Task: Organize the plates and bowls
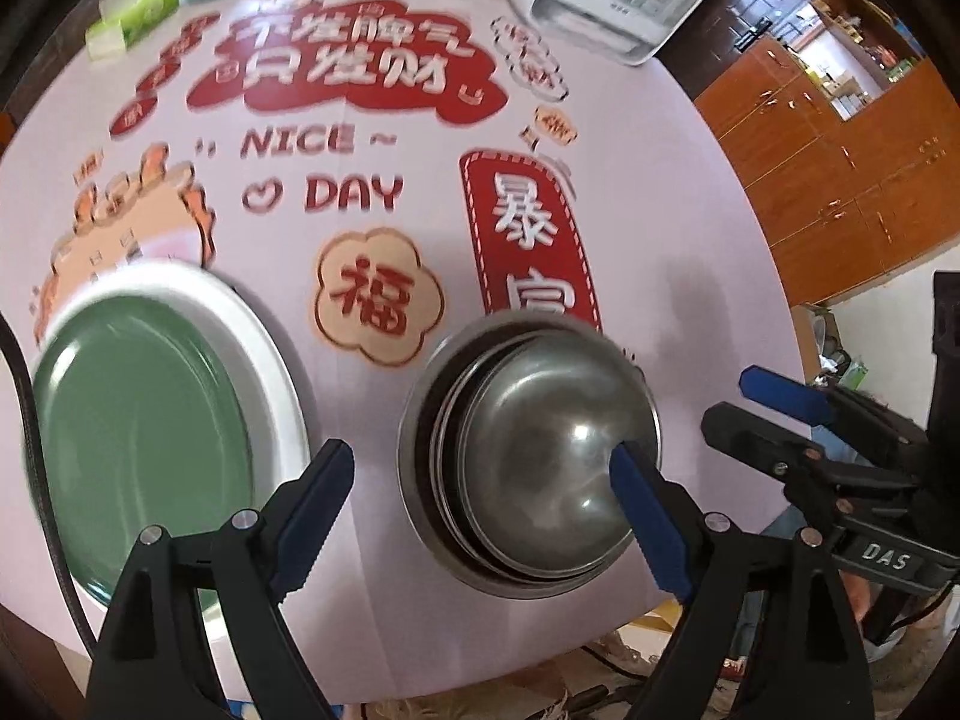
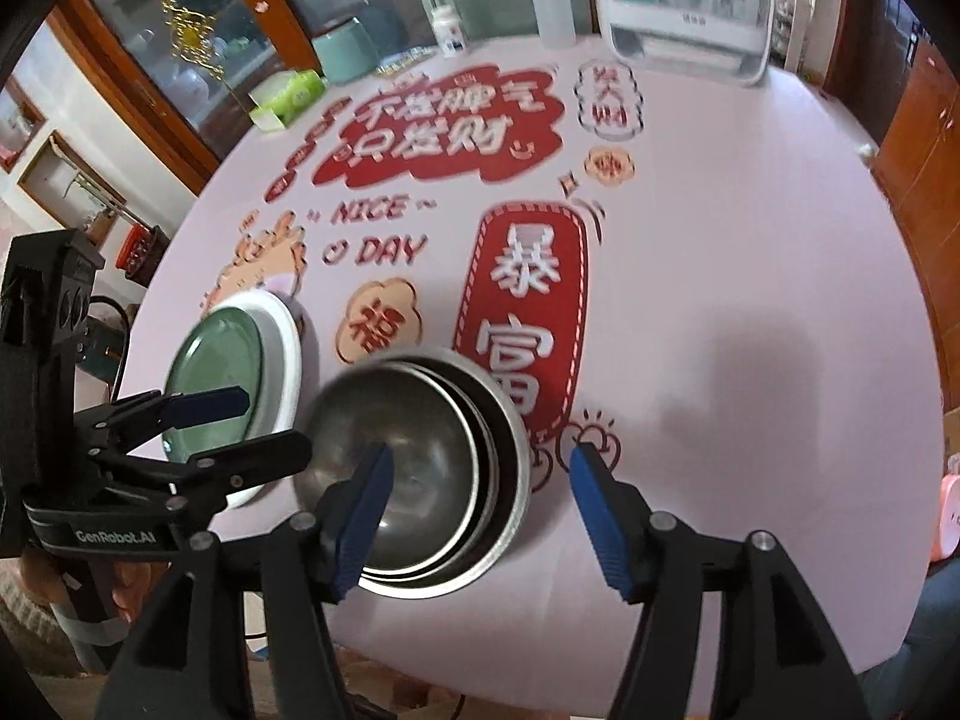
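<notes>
A stack of nested steel bowls (image 1: 534, 450) sits near the table's front edge; it also shows in the right wrist view (image 2: 420, 468). A green plate (image 1: 138, 438) lies on a white plate (image 1: 264, 360) to the left of the bowls, both also in the right wrist view: green plate (image 2: 210, 372), white plate (image 2: 282, 348). My left gripper (image 1: 480, 516) is open and empty, above the gap between plates and bowls. My right gripper (image 2: 480, 510) is open and empty over the bowls' right side; it shows at the right of the left wrist view (image 1: 774, 414).
The round table (image 2: 720, 240) has a pink printed cloth. At the back stand a white dish rack box (image 2: 690, 6), a squeeze bottle (image 2: 552, 12), a pill bottle (image 2: 449, 30), a green tissue box (image 2: 288, 93) and a teal container (image 2: 345, 54). Wooden cabinets (image 1: 840, 168) stand beyond.
</notes>
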`<state>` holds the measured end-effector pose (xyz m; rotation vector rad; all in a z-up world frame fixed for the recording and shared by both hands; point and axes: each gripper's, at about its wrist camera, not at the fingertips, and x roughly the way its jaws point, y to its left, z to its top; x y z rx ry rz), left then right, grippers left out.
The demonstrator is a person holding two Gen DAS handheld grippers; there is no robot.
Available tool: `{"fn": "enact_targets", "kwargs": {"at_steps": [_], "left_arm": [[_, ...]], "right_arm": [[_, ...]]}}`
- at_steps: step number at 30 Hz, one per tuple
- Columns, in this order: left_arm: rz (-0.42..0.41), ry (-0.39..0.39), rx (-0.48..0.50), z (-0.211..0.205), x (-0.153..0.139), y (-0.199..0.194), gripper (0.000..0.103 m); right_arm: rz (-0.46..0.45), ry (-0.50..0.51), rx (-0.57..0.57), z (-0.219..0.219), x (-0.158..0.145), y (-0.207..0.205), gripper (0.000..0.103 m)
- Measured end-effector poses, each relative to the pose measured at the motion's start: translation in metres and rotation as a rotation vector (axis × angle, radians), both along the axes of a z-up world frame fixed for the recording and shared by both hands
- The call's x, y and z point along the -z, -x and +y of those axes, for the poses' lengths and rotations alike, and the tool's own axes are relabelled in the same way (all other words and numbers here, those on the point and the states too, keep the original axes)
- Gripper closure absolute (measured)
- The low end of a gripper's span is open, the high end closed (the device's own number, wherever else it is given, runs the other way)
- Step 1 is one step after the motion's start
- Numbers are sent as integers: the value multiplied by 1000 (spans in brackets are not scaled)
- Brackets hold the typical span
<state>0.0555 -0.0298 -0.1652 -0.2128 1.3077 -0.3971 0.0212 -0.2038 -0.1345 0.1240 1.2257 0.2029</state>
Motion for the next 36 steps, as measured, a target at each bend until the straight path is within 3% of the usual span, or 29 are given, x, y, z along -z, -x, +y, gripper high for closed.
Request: {"fn": "enact_targets", "kwargs": {"at_steps": [13,23,28,32,36], "left_arm": [[134,64,-12,-6,42,1,20],[215,109,-23,-8,56,3,38],[248,119,-43,-4,64,4,50],[283,132,-57,0,70,5,61],[301,139,-60,-1,76,5,61]], "right_arm": [[133,-60,15,-10,43,-6,42],[196,-101,5,-11,56,-9,42],[221,-113,-12,-7,60,-11,60],[226,-120,-23,-5,61,-11,67],[229,-105,-22,-4,61,-12,69]]}}
